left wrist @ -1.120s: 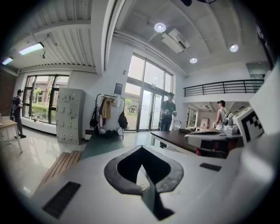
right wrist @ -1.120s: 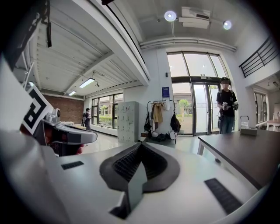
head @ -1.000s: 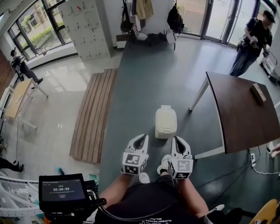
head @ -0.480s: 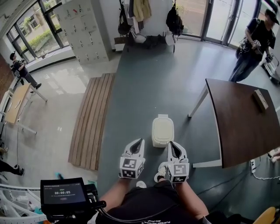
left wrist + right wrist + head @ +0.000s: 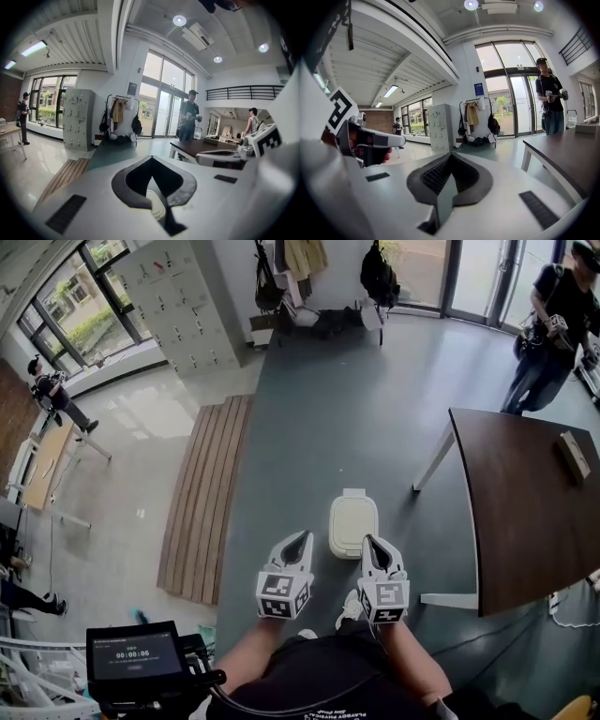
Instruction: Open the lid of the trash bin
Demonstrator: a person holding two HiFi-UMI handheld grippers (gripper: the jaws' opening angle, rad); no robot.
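A: What lies below?
B: Grey floor (image 5: 356, 418), with a dark counter (image 5: 525, 493) at the right
A: And the trash bin (image 5: 353, 524)?
B: White, standing on the floor just left of the counter's leg, lid down
A: The left gripper (image 5: 300, 538) and right gripper (image 5: 367, 542)?
B: Both hang by the bin's near side, side by side, each with jaws pressed together on nothing

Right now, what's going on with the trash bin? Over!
Left gripper jaws shut, empty. Right gripper jaws shut, empty. Trash bin just ahead, closed, untouched. Nothing in the way.
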